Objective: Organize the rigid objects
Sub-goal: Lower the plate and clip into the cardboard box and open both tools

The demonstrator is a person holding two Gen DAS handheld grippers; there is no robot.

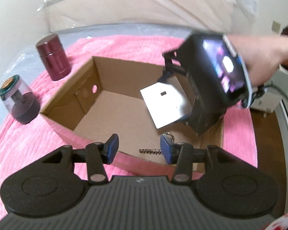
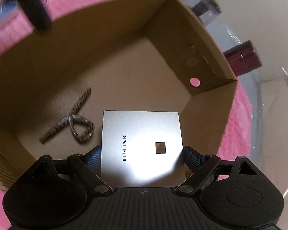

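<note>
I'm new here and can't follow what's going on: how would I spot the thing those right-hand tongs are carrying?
Find the open cardboard box on the pink blanket. Above its floor, the right tongs clamp a flat square TP-LINK device by two opposite edges. It is silvery white with a small dark square mark, unlike the braided keychain lying on the box floor.

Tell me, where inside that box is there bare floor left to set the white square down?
Most of the box floor is bare: the far half, toward the wall with the round hole, and the middle stretch beneath the white square held in the right gripper. The near left corner is taken by the braided keychain.
</note>
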